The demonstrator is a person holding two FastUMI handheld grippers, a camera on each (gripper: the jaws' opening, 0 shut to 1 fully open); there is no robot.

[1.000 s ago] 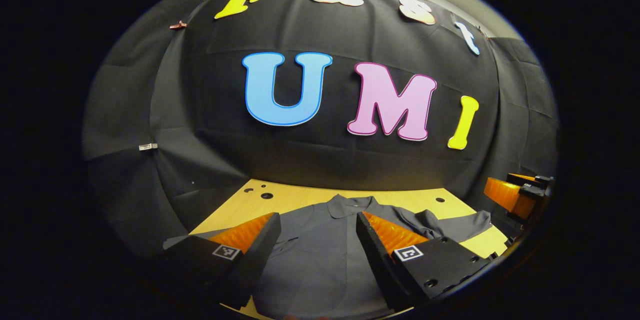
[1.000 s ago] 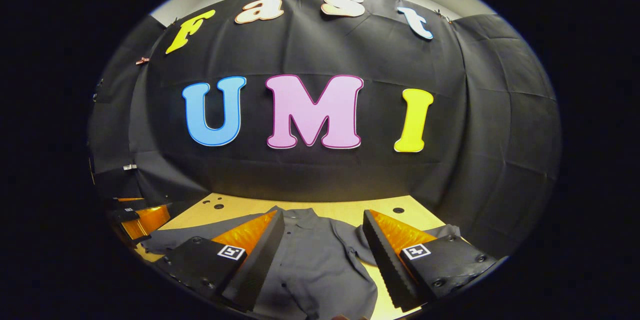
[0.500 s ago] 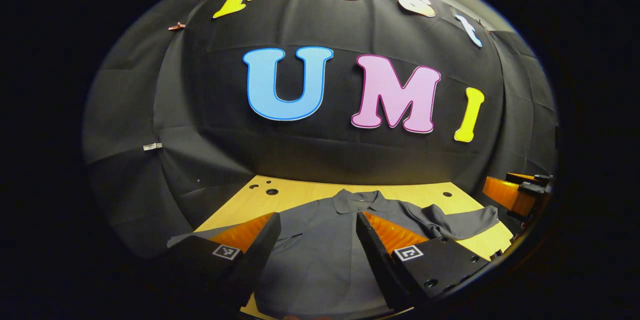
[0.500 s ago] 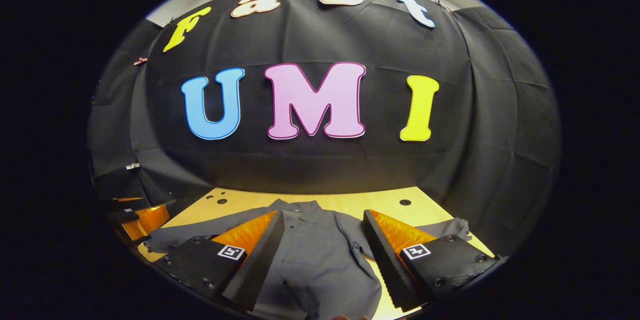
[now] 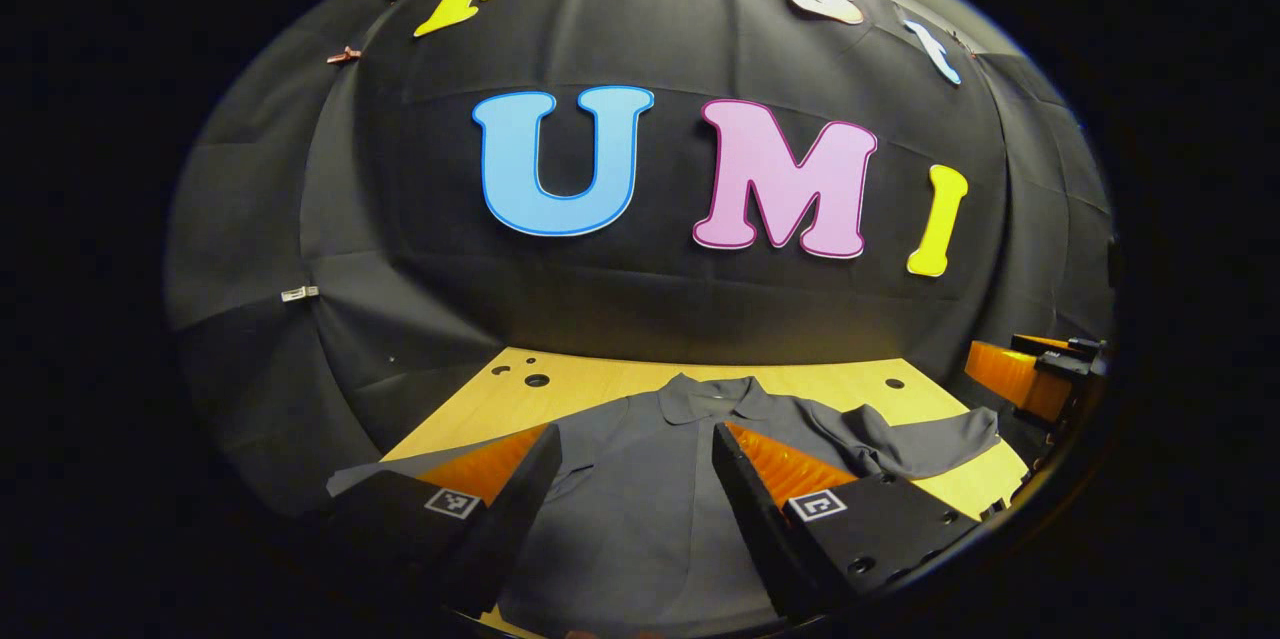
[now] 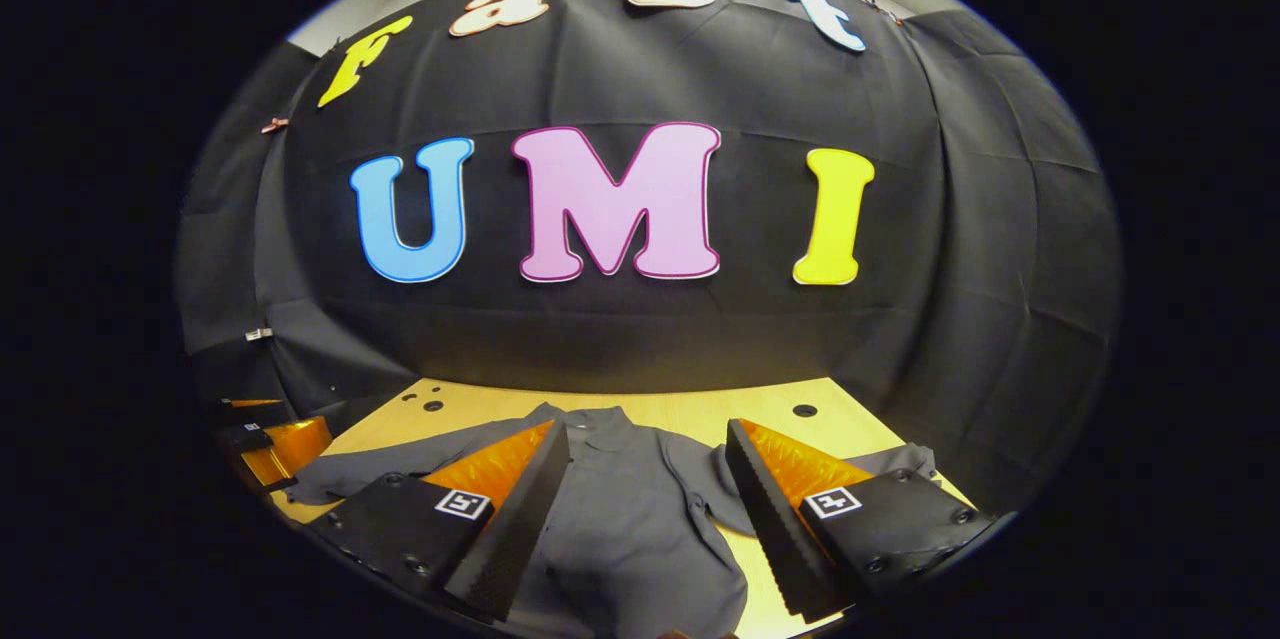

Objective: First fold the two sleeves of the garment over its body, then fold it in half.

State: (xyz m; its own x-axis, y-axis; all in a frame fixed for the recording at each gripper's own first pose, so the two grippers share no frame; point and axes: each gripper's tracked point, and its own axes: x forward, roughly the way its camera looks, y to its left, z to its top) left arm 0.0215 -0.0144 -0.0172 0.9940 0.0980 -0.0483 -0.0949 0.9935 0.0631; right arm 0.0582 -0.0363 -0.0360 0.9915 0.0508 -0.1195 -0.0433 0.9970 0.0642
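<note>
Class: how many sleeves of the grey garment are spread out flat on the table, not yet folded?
2. One sleeve lies out toward the right gripper; the other sleeve stretches toward the left gripper, partly hidden behind a finger.

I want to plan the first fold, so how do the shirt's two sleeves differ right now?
The right sleeve looks rumpled, with bunched creases near the shoulder; the left sleeve lies smoother and flatter. In the left gripper view, the right sleeve lies in plain sight, while the left gripper's finger covers most of the left sleeve. Both are spread outward on the table, unfolded.
</note>
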